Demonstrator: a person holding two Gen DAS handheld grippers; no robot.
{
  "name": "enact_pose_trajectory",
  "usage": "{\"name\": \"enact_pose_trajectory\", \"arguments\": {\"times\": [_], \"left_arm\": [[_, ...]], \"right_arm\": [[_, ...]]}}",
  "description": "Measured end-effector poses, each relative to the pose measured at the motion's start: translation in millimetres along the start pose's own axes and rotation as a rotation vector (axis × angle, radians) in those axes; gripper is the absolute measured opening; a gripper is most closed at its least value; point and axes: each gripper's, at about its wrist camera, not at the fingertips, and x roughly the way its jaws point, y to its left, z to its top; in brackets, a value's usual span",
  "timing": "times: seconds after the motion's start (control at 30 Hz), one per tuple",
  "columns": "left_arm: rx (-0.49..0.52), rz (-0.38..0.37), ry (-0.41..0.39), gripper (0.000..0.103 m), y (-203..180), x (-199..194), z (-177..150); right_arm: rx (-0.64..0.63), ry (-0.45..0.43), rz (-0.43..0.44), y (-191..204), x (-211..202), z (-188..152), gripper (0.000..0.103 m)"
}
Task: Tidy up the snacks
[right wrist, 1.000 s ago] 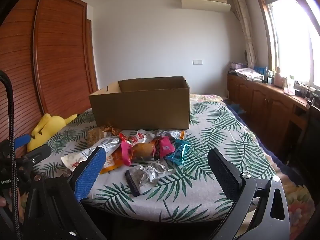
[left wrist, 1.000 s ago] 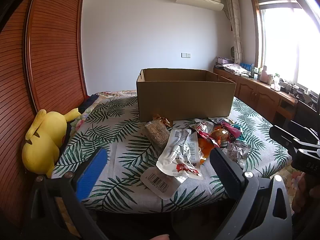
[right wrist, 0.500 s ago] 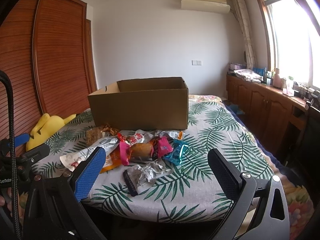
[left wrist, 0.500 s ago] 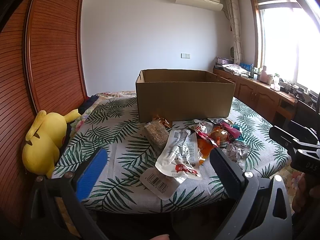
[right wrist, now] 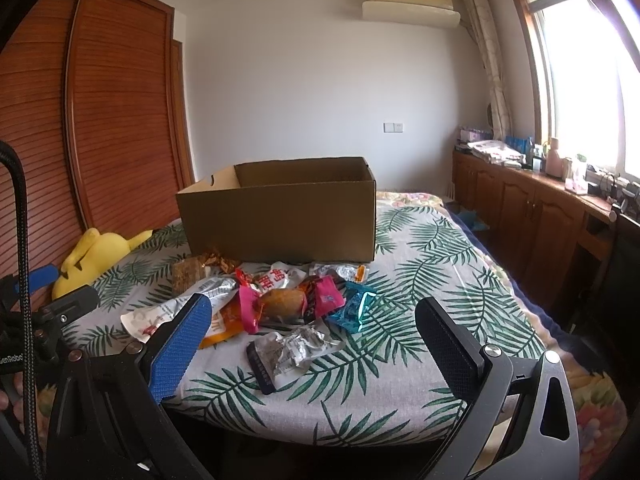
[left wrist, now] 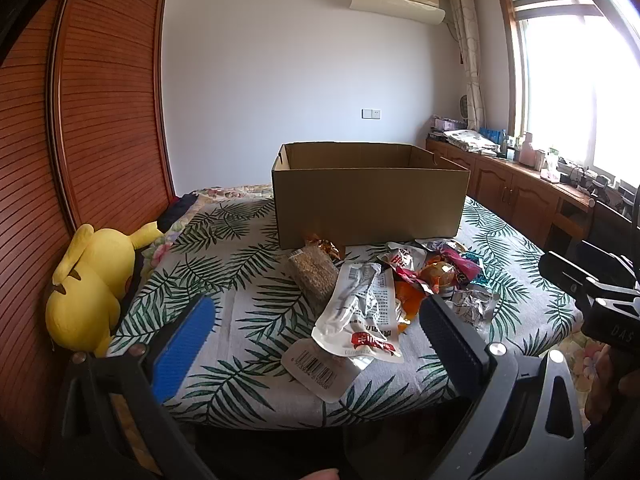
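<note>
since a second ago our view of the box [left wrist: 370, 196] has crept slightly nearer; both claws have kept wide apart, grasping nothing. our left claw [left wrist: 316, 336] hangs over the white packet [left wrist: 360, 316], our right claw [right wrist: 312, 340] over the foil wrapper [right wrist: 292, 352]. snacks [right wrist: 280, 300] lie heaped on the bed [right wrist: 420, 280] before the box, plush [left wrist: 88, 284] at left

"DAS" on right tongs body [left wrist: 612, 332]; "GenRobo" on left tongs body [right wrist: 10, 360]; packet print unreadable.
</note>
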Motion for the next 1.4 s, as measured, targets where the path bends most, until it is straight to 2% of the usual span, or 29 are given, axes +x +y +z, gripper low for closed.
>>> {"name": "enact_pose_trajectory", "arguments": {"times": [0.83, 1.4], "left_arm": [[0.011, -0.004, 0.009, 0.103, -2.3, 0.3, 0.3], [0.012, -0.023, 0.112, 0.103, 2.0, 37.7, -22.5]], "right_arm": [[-0.005, 0.004, 0.003, -0.4, 0.9, -3.5, 0.103], [-0.016, 0.134, 0.035, -10.4, 36.7, -30.9, 0.102]]}}
